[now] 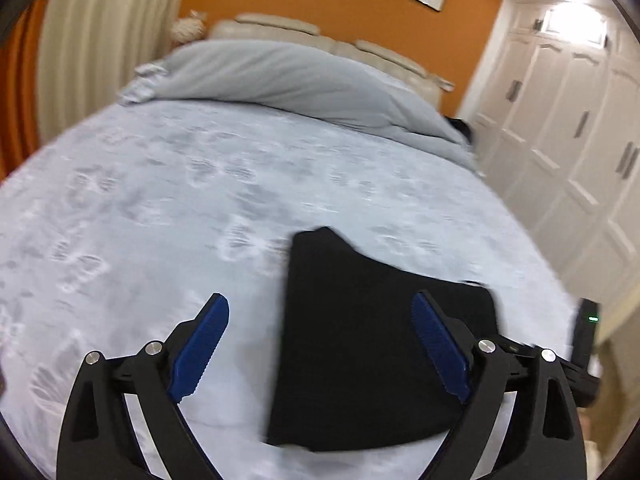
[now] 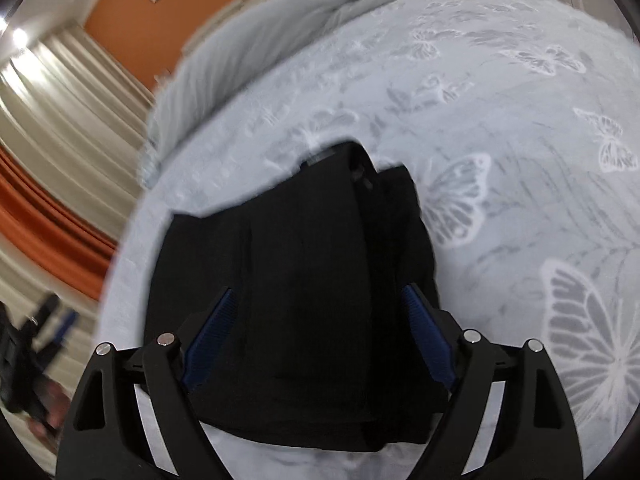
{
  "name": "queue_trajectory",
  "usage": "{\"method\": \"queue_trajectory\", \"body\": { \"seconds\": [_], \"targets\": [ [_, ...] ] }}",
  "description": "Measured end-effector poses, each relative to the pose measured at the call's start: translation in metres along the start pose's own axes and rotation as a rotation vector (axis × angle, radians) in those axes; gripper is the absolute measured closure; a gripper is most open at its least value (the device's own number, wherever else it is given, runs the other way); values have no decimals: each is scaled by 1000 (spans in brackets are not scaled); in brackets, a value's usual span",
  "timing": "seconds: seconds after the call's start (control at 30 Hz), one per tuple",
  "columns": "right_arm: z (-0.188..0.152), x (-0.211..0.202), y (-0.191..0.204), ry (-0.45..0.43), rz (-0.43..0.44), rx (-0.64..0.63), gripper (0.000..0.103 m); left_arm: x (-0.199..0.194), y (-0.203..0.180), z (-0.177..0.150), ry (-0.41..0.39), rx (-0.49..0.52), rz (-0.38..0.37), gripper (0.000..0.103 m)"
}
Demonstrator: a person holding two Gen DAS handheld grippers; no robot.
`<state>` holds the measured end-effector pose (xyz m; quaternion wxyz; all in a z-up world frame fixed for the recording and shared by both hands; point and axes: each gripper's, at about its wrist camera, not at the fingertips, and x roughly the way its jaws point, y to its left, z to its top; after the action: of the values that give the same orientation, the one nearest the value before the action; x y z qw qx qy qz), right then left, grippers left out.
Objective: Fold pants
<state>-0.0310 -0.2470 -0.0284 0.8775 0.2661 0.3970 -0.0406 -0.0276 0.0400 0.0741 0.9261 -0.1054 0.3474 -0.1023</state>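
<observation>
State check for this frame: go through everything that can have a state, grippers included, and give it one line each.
Pants: folded into a compact black bundle, lying on the bed.
Left gripper: open, empty, above the pants.
Right gripper: open, empty, above the pants.
Bed: covered by a butterfly-print spread.
Duvet: bunched at the headboard end.
Wardrobe: doors shut.

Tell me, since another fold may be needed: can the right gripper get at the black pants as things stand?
Probably yes. The right gripper is open, its fingers spread over the folded black pants on the bedspread, with nothing between.
</observation>
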Motion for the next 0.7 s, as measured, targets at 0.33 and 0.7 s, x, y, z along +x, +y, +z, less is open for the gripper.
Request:
{"method": "queue_trajectory", "body": {
  "seconds": [0.33,0.7],
  "targets": [
    [8,-78,25,-218,-29,-214,95,31,16,-11,66,56,79,13],
    [-5,-68,-71,-194,-6,178,31,57,2,-28,211,34,31,13]
  ]
}}
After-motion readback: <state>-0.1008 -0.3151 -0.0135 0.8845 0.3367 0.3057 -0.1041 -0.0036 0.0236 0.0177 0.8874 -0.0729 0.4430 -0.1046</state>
